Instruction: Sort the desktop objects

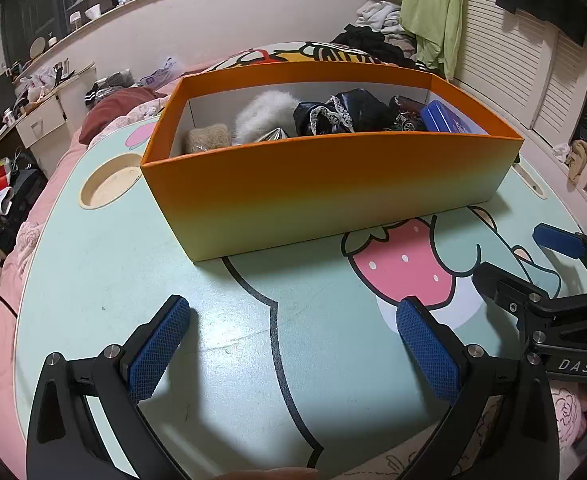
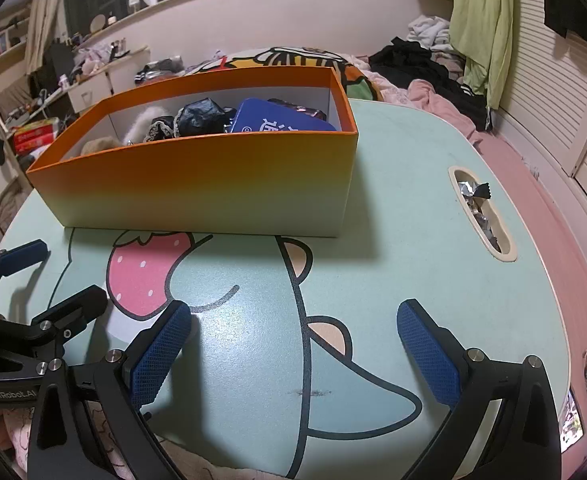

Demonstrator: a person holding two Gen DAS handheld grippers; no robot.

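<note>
Both claws spread, nothing held: left claw (image 1: 293,344), right claw (image 2: 293,344) hover over bare table (image 1: 93,280). Objects already sit in orange box (image 1: 333,188) at far side — check the right-hand slot (image 2: 481,216), wrappers inside — before finishing.
</note>
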